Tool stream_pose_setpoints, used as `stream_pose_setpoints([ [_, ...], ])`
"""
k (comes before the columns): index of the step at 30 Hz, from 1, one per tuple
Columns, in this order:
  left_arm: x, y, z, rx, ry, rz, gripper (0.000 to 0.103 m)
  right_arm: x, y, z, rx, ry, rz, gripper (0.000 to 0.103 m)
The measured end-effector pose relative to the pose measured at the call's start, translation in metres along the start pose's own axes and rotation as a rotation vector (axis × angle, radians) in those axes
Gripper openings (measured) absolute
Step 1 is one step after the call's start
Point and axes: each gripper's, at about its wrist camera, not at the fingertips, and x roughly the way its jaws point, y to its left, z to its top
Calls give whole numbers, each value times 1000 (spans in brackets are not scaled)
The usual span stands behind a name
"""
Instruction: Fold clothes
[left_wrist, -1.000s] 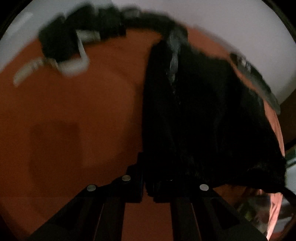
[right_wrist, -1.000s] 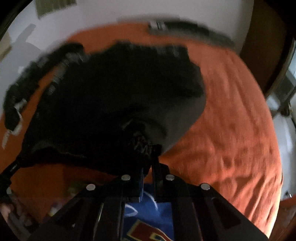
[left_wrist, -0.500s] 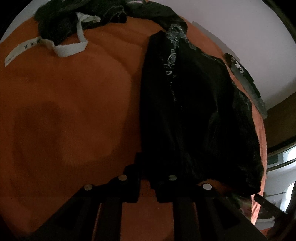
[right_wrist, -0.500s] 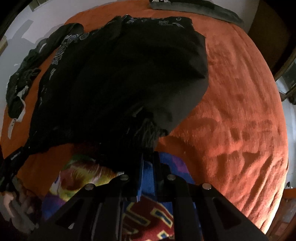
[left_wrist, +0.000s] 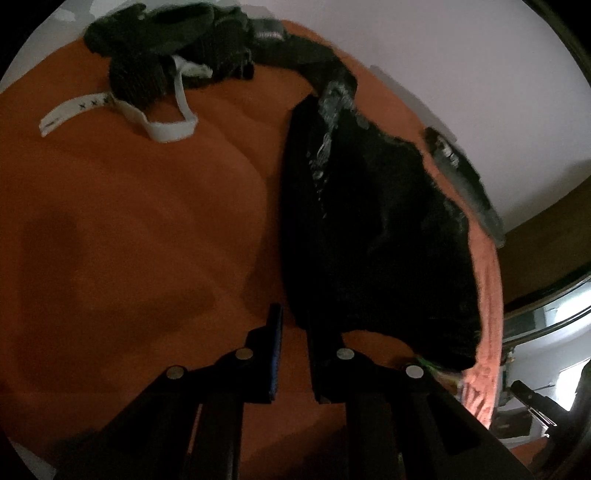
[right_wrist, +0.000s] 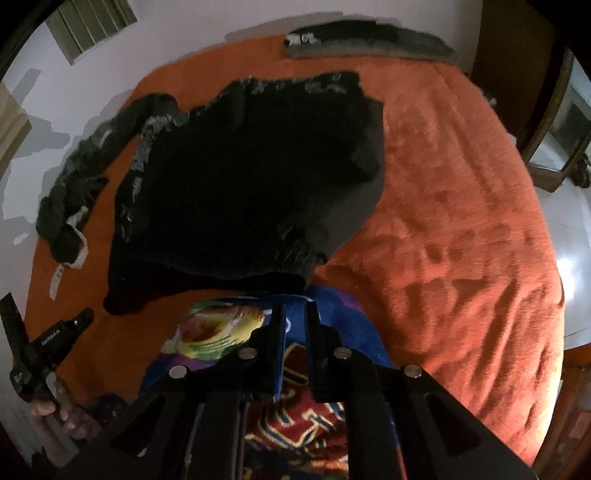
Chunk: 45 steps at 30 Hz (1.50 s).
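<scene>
Now left claw (left_wrist: 293, 325) parted, empty, beside black garment (left_wrist: 376, 229)

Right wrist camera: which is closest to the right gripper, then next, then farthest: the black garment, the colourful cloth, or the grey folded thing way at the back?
From the right gripper:
1. Colourful cloth, right under the fingers.
2. Black garment, spread just ahead, slightly left.
3. Grey folded garment, at the bed's far edge.

Left gripper (left_wrist: 293, 317) and right gripper (right_wrist: 294, 314) both slightly parted, empty.
</scene>
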Motion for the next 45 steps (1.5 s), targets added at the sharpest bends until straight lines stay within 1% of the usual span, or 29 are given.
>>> stream_pose_setpoints([
  [3,-17,2,1,6,-19,-32,14,-24,1,-4,-2,-42,-9,9],
  [6,-31,3,2,15,-36,-63,14,-44,4,-7,-11,-64,-10,9],
  [11,-38,2,6,15,-47,-112,14,-67,13,-13,-56,-90,-16,9],
  [14,-37,-1,6,17,-42,-124,14,-79,12,-19,-69,-106,-16,9],
  [19,-37,-7,4,31,-33,-133,14,-97,-6,-28,-35,-129,-26,9],
  [22,-39,-13,3,28,-29,-146,14,-107,-19,-31,-12,-130,-17,9],
  [27,-42,-24,2,23,-22,-170,14,-126,-39,-37,-5,-153,-70,9],
  [29,-44,-28,1,20,-19,-179,14,-129,-49,-37,16,-155,-73,9],
  [34,-51,-40,2,80,-32,-167,14,-132,-57,-38,14,-153,-76,9],
  [39,-57,-53,3,141,-46,-154,14,-128,-48,-31,-28,-143,-57,9],
  [41,-60,-58,3,165,-51,-149,14,-126,-44,-23,-43,-138,-39,9],
  [45,-54,-67,14,173,-32,-121,14,-125,-37,0,-61,-140,-6,9],
])
